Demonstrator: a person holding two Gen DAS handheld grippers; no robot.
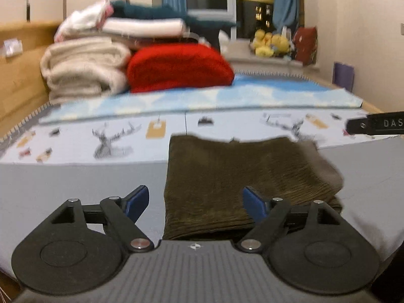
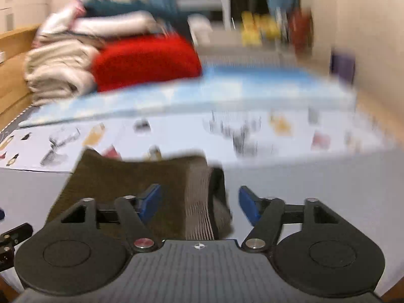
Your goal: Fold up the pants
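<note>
Since the pants (image 1: 242, 184) already lie as a compact olive-brown corduroy rectangle on the bed (image 1: 75, 192), the folding looks essentially done in the left wrist view. Edges are roughly squared, though the right side shows a looser grey-brown layer sticking out past the stack, which may want a tidy. No leg or waistband trails loose that I can see. The left tongs (image 1: 195, 203) stand released, their blue pads wide apart with nothing between them; they sit in front of the near edge of the pants, which run from about the midpoint of the gap out past the right pad. At the right border, a black finger of the right tongs (image 1: 376, 123) reaches in above the bed beyond the pants.

Although the right wrist view is smeared by motion, the pants (image 2: 131, 192) read as the same folded bundle on the bed (image 2: 315, 176), with layered edges showing at its right end. The right tongs (image 2: 199, 203) are likewise released and empty; the bundle lies ahead and mostly to the left, its right end showing in the gap while the right pad sits over bare grey sheet. What remains, in my judgement, is at most smoothing or setting the bundle aside.
</note>
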